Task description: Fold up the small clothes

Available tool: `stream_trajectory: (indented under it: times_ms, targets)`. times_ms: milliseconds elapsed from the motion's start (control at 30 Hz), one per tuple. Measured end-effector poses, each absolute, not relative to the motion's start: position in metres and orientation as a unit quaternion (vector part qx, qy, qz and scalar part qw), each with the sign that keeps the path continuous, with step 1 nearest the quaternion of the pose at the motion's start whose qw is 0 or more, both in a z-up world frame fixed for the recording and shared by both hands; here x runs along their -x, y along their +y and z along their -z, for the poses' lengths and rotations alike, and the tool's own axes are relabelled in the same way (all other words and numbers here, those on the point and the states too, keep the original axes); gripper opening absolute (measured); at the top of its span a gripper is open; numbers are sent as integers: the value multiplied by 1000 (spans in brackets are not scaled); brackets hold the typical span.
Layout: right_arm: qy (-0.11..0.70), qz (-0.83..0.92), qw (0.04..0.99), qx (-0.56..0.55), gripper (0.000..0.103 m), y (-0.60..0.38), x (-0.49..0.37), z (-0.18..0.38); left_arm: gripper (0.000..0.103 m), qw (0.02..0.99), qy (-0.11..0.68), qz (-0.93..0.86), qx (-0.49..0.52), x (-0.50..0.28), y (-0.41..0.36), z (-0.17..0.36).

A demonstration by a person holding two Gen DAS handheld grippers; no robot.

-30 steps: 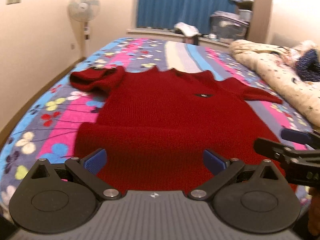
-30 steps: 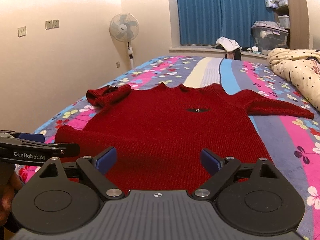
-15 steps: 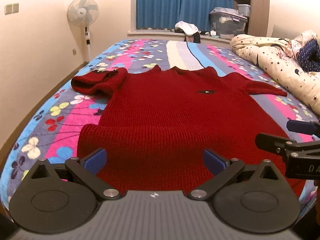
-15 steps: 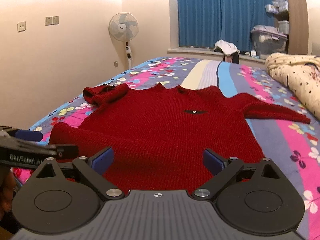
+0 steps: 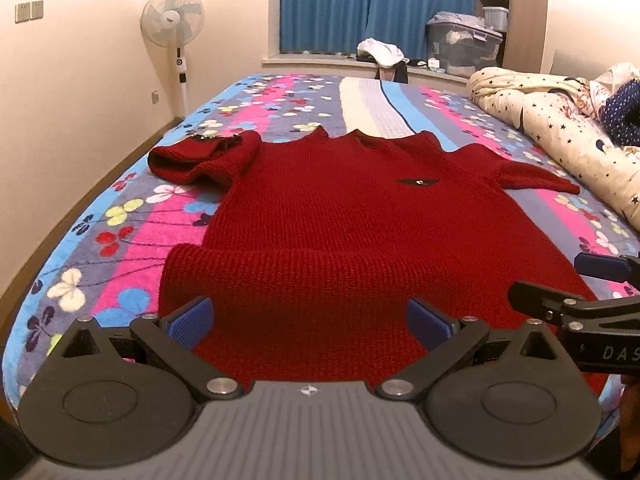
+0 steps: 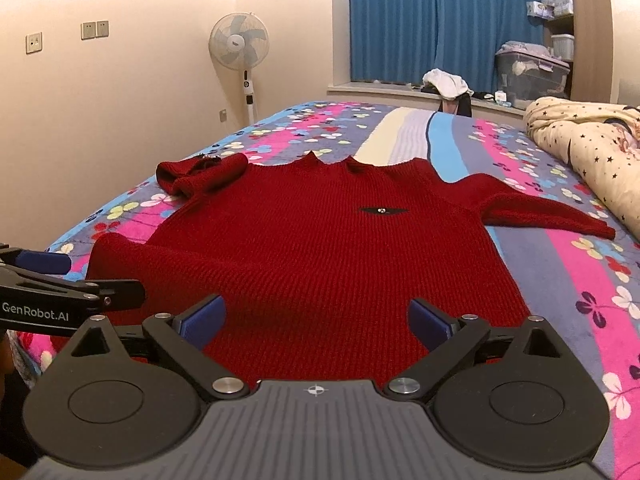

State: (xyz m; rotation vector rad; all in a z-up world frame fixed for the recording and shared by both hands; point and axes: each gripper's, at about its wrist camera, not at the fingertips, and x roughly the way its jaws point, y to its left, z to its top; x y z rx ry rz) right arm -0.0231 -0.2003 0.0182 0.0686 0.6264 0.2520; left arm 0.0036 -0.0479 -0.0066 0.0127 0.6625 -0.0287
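A red knitted sweater [image 5: 340, 220] [image 6: 320, 240] lies flat, front up, on the flowered bedspread [image 5: 140, 240], its hem towards me. The hem looks turned up in a thick band. Its left sleeve [image 5: 200, 156] is bunched up at the far left, while the right sleeve [image 5: 528, 176] stretches out to the right. My left gripper [image 5: 311, 316] hovers open over the hem's left half, with nothing between its pads. My right gripper [image 6: 316, 316] hovers open over the hem's right half, also with nothing in it. Each shows at the edge of the other's view: right gripper [image 5: 568, 284], left gripper [image 6: 80, 278].
A rolled star-print quilt [image 5: 560, 128] lies along the bed's right side. A standing fan [image 5: 173, 20] is by the left wall, past the bed's left edge. Clothes and a storage box [image 5: 460, 46] sit on the window ledge beyond the bed.
The right gripper's jaws stand slightly wider than before. Both views have tipped up a little, so more of the room shows. The sweater lies as it did.
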Motion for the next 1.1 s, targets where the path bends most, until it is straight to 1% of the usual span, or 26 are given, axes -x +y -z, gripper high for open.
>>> stream_trajectory:
  times_ms: [200,400,667,1100]
  targets:
    - [322,-138,935,-46,98,-201,22,-16,102,943,332,27,0,-3,-48,7]
    - [311,-144,939,-16,97,-194,26,-19,102,943,331,42,1,-2,-50,5]
    - [310,-143,940,-8,95,-193,27,-19,102,940,340,39,-1,-3,-50,6]
    - [307,-148,940,-4,94,-192,29,-21,102,939,342,39,0,-4,-49,6]
